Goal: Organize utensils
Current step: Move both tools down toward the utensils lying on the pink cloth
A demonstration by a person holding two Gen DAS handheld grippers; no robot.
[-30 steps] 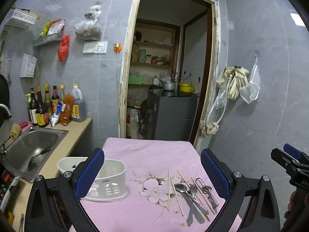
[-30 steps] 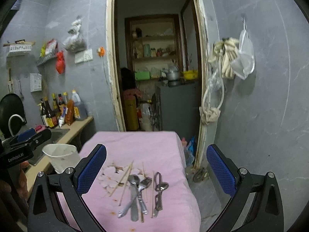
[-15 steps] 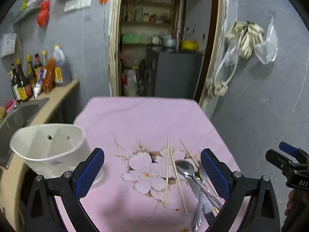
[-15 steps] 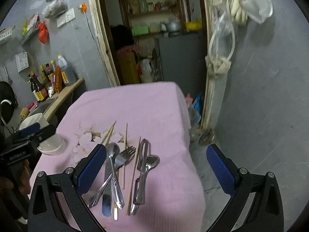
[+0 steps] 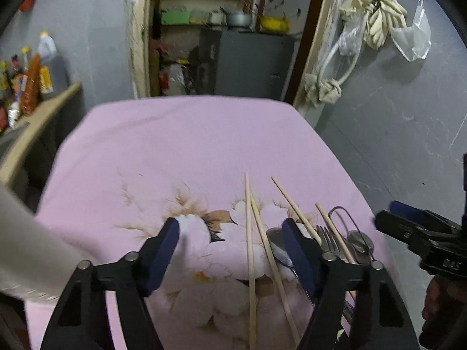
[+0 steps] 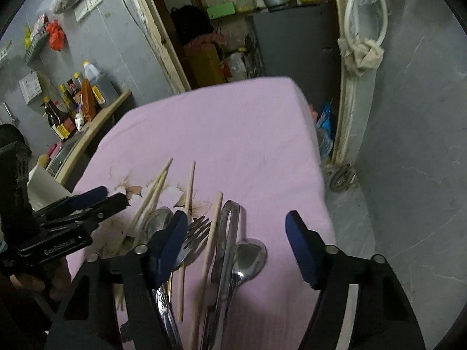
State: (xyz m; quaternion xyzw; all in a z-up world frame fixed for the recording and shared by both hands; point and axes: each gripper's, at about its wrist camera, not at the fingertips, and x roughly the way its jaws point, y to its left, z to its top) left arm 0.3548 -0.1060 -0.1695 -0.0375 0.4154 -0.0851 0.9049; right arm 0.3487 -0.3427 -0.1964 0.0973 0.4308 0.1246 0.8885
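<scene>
Utensils lie on a pink floral tablecloth (image 5: 186,145): wooden chopsticks (image 5: 250,233), a fork (image 6: 192,233), spoons (image 6: 248,259) and metal tongs (image 6: 229,233). My left gripper (image 5: 230,250) is open and empty, low over the cloth, with two chopsticks between its fingers. My right gripper (image 6: 236,248) is open and empty, straddling the fork, a chopstick, the tongs and a spoon. The white utensil holder (image 5: 26,248) shows blurred at the left edge of the left wrist view.
A kitchen counter with sauce bottles (image 6: 73,102) and a sink runs along the left. A doorway with shelves and a grey cabinet (image 5: 248,61) is behind the table. The grey tiled wall (image 6: 408,116) and floor lie to the right.
Both grippers have dropped and moved forward close over the utensils. The white holder has slid to the left edge of the left wrist view.
</scene>
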